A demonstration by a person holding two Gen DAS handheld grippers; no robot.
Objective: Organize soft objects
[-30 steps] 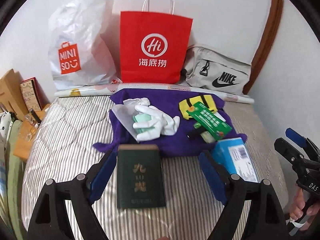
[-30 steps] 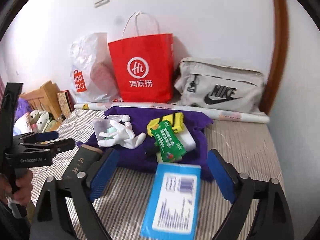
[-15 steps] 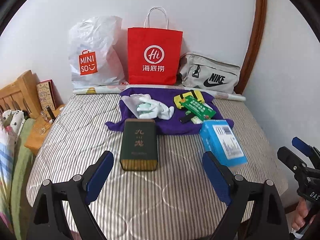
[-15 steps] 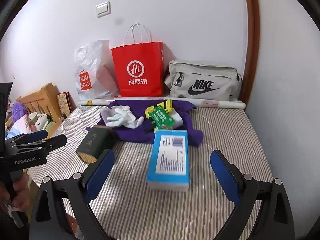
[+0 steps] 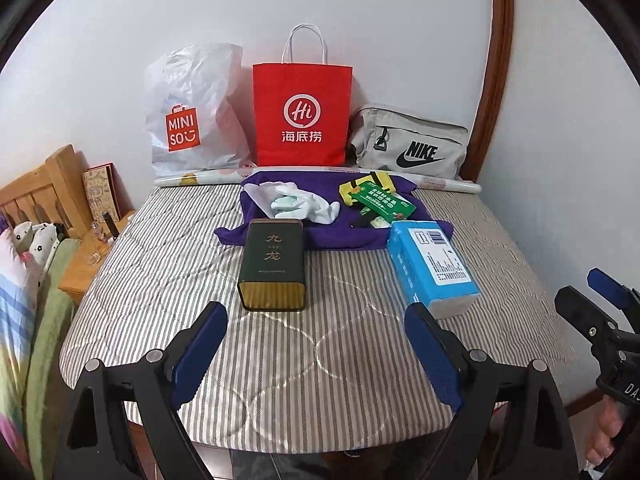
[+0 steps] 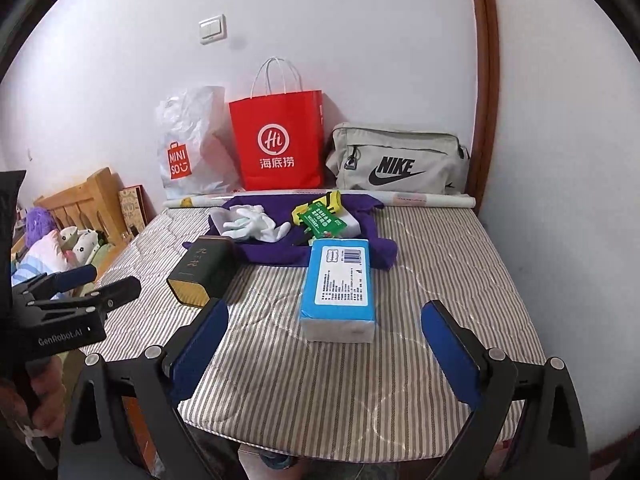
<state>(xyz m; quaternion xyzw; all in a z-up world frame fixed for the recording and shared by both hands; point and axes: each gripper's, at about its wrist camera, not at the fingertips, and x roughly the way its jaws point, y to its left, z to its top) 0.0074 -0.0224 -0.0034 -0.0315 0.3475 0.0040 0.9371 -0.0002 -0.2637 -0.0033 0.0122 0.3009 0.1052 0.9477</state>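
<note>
Left gripper: spread wide, empty, low centre of frame. Right gripper: likewise spread and empty.

Beyond left tips, mid-frame: dark green tin. Ahead of right tips: blue tissue pack. Further up, centre: purple cloth under white gloves and green packet. Bags along wall, top.

Stage unclear. For any soft pick: approach low, pinch the bulk, avoid snagging the cloth beneath.
</note>
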